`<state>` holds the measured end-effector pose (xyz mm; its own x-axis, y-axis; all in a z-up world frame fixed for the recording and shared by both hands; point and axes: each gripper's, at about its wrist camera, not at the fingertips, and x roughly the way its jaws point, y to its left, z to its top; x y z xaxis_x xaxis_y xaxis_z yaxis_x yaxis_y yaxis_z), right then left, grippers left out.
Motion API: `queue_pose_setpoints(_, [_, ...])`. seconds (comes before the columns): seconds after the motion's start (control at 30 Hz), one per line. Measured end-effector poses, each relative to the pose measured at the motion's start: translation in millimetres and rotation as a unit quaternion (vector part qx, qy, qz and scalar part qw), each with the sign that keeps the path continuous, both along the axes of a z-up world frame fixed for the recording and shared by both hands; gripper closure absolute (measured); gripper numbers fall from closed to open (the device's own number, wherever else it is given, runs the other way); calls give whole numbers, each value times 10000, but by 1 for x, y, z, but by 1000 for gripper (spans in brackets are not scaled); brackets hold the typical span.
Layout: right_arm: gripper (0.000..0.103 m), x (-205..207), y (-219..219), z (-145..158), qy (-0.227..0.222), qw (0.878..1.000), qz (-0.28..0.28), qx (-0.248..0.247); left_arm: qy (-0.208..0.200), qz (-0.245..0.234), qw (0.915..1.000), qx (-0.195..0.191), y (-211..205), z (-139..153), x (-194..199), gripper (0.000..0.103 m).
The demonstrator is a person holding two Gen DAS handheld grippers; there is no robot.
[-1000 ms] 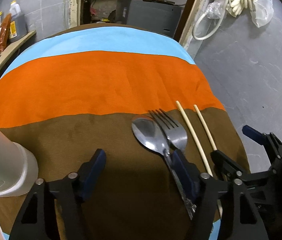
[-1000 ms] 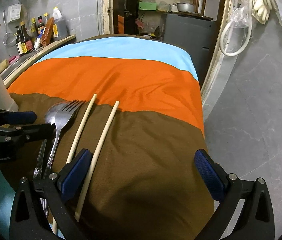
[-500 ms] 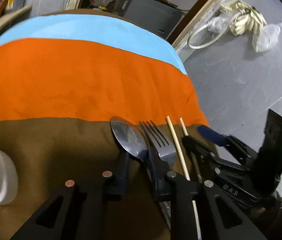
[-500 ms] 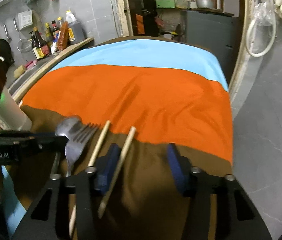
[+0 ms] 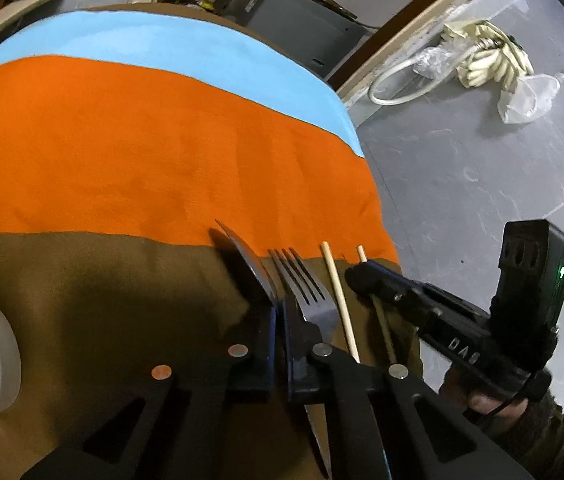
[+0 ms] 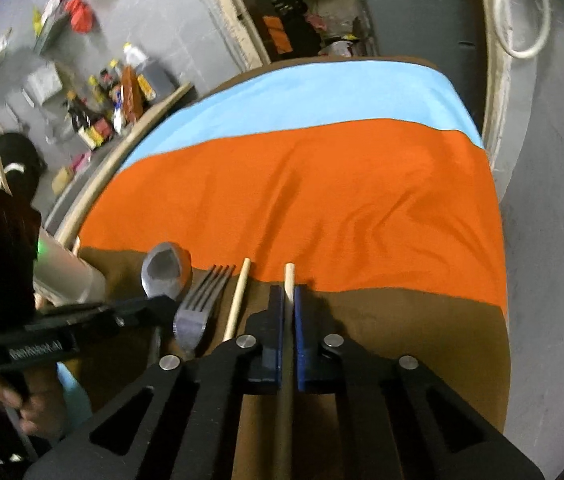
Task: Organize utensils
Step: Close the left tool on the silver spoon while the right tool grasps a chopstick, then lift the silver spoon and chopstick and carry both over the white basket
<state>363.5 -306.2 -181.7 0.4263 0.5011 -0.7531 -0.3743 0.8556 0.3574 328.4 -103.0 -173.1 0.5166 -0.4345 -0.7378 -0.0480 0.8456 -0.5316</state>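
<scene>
On the brown band of a striped cloth (image 5: pixel 122 168) lie a steel spoon (image 5: pixel 248 268), a steel fork (image 5: pixel 307 296) and two pale wooden chopsticks. My left claw (image 5: pixel 280 320) has just closed, its blue pads pinching the spoon's neck, bowl tipped on edge. My right claw (image 6: pixel 289 316) has just closed on the outer chopstick (image 6: pixel 289 280); the inner chopstick (image 6: pixel 238 296) lies free beside the fork. Only my right view shows the spoon's bowl face-on and a shelf of bottles (image 6: pixel 114 104).
</scene>
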Motion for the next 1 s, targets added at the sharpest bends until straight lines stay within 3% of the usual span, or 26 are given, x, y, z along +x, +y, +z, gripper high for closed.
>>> queue_pose_setpoints(0.27, [98, -37, -18, 28, -274, 9973, -535, 423, -292, -131, 9993, 171, 2, 24, -25, 100])
queue_pose_setpoints(0.53, [98, -87, -20, 79, -1354, 9814, -1077, 837, -1144, -392, 9924, 240, 10, 73, -62, 100])
queue_pose_setpoints(0.77, [98, -111, 8, 136, -2208, 9602, -1231, 1187, -1757, -453, 9830, 263, 41, 130, -84, 100])
queue_pose_setpoints(1.0, [98, -119, 67, 182, -2734, 9435, -1121, 1500, -2233, -73, 9737, 456, 100, 176, -107, 100])
